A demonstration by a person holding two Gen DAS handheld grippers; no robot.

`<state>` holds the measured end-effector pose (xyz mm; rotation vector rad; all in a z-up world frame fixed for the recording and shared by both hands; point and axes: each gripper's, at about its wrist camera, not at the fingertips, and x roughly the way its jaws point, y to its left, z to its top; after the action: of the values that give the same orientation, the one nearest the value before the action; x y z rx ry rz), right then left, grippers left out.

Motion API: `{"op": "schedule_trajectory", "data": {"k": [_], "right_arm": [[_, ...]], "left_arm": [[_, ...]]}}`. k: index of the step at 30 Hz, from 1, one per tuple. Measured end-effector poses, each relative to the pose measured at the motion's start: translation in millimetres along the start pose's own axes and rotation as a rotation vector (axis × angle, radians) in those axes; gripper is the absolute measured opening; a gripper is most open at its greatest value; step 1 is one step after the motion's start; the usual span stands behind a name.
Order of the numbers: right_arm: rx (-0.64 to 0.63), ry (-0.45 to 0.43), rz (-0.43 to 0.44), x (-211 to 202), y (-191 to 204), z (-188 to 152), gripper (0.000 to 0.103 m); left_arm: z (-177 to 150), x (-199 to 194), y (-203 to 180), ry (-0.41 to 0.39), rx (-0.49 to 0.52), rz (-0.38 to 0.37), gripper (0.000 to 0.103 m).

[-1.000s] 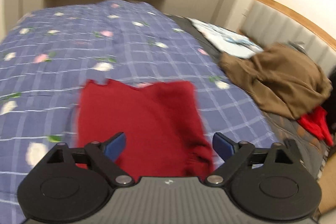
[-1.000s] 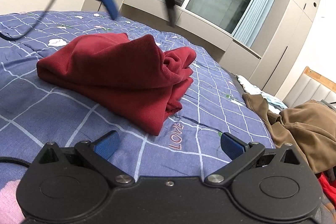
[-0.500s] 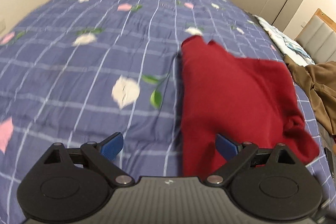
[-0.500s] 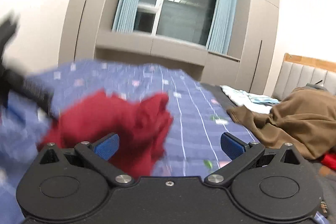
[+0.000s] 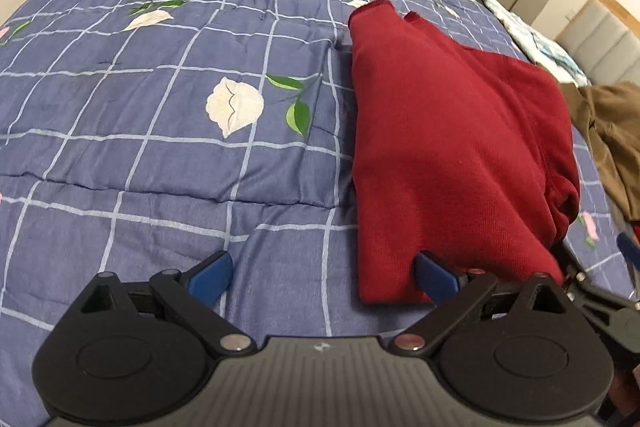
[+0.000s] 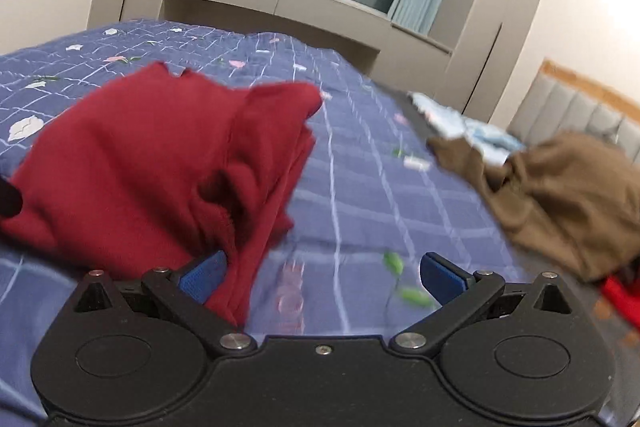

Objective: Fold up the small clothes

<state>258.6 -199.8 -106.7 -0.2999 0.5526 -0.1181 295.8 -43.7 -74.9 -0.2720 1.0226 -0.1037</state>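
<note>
A dark red garment lies folded on the blue checked quilt, with a bunched sleeve at its right side. My left gripper hangs low over the quilt at the garment's near left corner. Its jaws are opening, with only quilt and the cloth's edge between them, and its right pad is over the corner. In the right wrist view the red garment fills the left. My right gripper stands open at its near right edge, left pad against the cloth. Nothing is gripped.
A brown garment is heaped on the bed to the right, with a light blue cloth behind it and a bright red item below it. A padded headboard and grey cabinets under a window stand beyond.
The left gripper has swung from over the garment's middle to its left edge and sunk lower. The right gripper has come in close to the garment's right edge.
</note>
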Motion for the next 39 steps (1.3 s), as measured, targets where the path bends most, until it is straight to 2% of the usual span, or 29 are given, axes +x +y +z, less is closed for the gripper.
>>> {"op": "schedule_trajectory", "data": {"k": [5, 8, 12, 17, 22, 28, 31, 36, 39], "right_arm": [[0.038, -0.006, 0.02, -1, -4, -5, 0.103], [0.073, -0.055, 0.025, -17, -12, 2, 0.103], [0.165, -0.173, 0.015, -31, -26, 26, 0.103], [0.084, -0.218, 0.017, 16, -17, 66, 0.103], [0.076, -0.185, -0.058, 84, -19, 93, 0.103], [0.091, -0.083, -0.056, 141, -29, 81, 0.103], [0.124, -0.073, -0.034, 150, -30, 73, 0.103], [0.126, -0.064, -0.029, 152, -27, 69, 0.103], [0.145, -0.06, -0.015, 154, -30, 68, 0.103]], "left_arm": [[-3, -2, -1, -0.011, 0.034, 0.001, 0.1], [1, -12, 2, 0.005, 0.018, -0.015, 0.099], [16, -27, 2, -0.098, 0.006, -0.014, 0.101], [60, -17, -15, -0.217, -0.014, 0.019, 0.102], [103, 19, -33, -0.241, -0.04, 0.058, 0.102], [121, 67, -36, -0.201, -0.048, 0.112, 0.102], [117, 85, -31, -0.173, -0.075, 0.104, 0.103], [110, 89, -40, -0.205, -0.013, 0.143, 0.103], [109, 87, -40, -0.207, -0.006, 0.139, 0.103]]}}
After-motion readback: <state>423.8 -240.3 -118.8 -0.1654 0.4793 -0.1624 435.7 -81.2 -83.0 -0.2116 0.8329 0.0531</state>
